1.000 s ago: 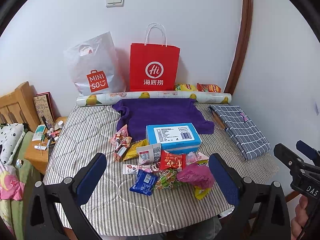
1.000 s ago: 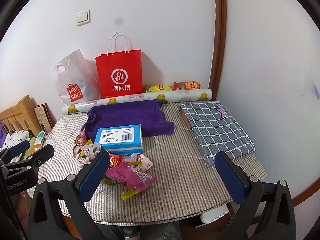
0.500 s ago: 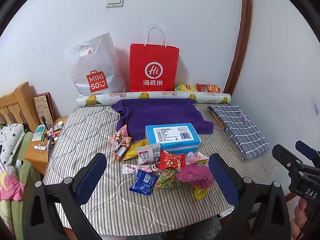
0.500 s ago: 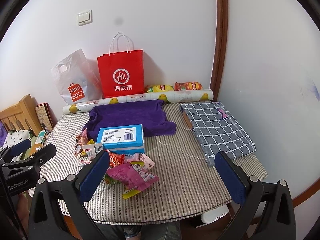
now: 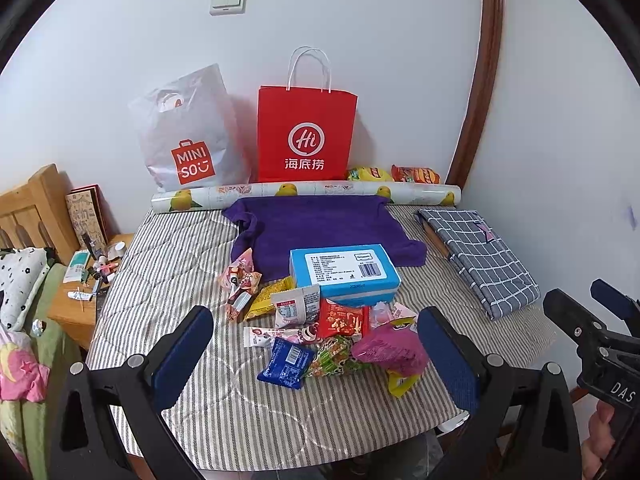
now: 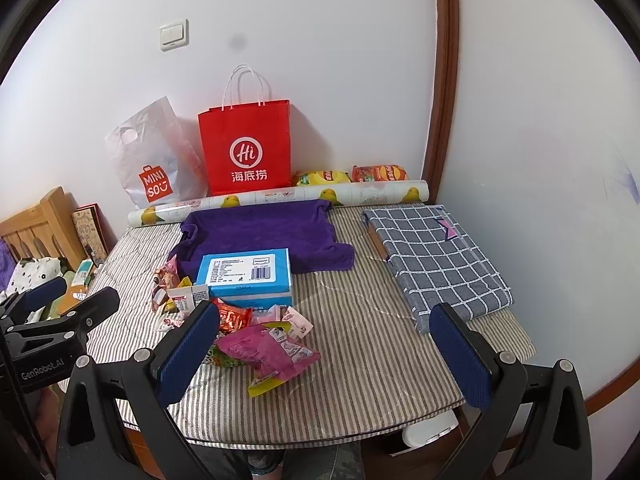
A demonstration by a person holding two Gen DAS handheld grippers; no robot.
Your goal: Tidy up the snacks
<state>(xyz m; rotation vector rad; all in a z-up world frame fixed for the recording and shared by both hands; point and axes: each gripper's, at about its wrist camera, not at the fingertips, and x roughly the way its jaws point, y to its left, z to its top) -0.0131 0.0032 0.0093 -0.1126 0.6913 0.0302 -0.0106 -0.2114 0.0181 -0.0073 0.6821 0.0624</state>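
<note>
Striped table (image 5: pixel 168 264): snack pile (image 5: pixel 320 328), blue box (image 5: pixel 344 274), purple towel (image 5: pixel 320 224), perhaps folded checked cloth (image 5: pixel 480 256)

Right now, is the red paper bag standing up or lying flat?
Upright. The red paper bag stands against the wall behind the patterned roll, white handles pointing up, in both views.

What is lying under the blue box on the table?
The far part of the blue box rests on the purple towel. Small snack packets crowd its near edge. Whether anything lies directly beneath it is hidden.

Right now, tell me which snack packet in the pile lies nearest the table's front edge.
The magenta packet with the yellow end, at the pile's right. The blue packet lies slightly farther back.
</note>
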